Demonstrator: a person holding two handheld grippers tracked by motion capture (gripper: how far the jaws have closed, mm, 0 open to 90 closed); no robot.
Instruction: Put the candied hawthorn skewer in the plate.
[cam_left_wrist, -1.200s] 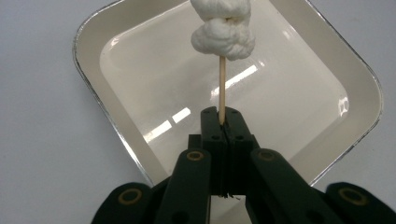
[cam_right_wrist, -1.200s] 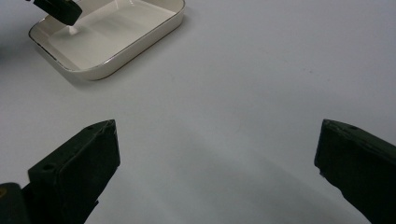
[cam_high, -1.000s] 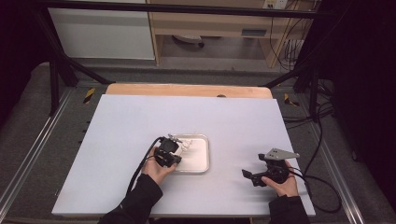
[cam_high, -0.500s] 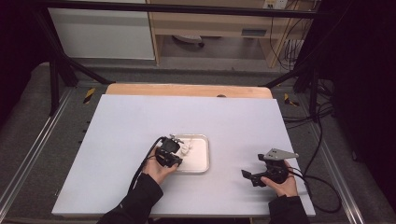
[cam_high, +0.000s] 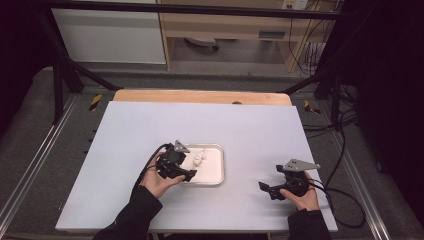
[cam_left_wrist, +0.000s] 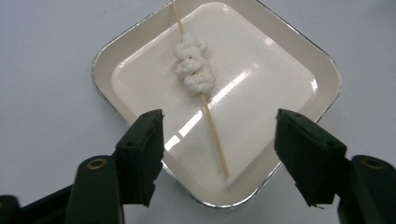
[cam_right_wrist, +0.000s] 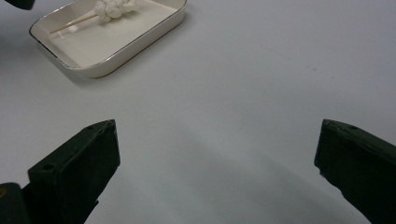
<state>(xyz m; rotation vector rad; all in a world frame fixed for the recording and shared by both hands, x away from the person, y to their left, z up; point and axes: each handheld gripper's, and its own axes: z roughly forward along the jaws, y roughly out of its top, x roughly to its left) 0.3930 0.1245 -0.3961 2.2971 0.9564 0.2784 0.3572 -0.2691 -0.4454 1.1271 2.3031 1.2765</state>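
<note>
1. Left claw (cam_left_wrist: 219, 140): jaws spread, empty, above the near edge of the white tray (cam_left_wrist: 322, 74).
2. Skewer (cam_left_wrist: 212, 123) with a white lump (cam_left_wrist: 194, 67) lies in the tray; its upper end is cut off.
3. Right claw (cam_right_wrist: 215, 163): jaws spread, empty, over bare table (cam_right_wrist: 261, 70); tray partly cropped there.

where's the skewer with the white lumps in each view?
High view: the thin wooden skewer with white lumps lies in the shallow white rectangular tray, mid-table.
Left gripper view: centre-top, running diagonally.
Right gripper view: top left.
Shared landmark: the tray's metallic rim.
</note>
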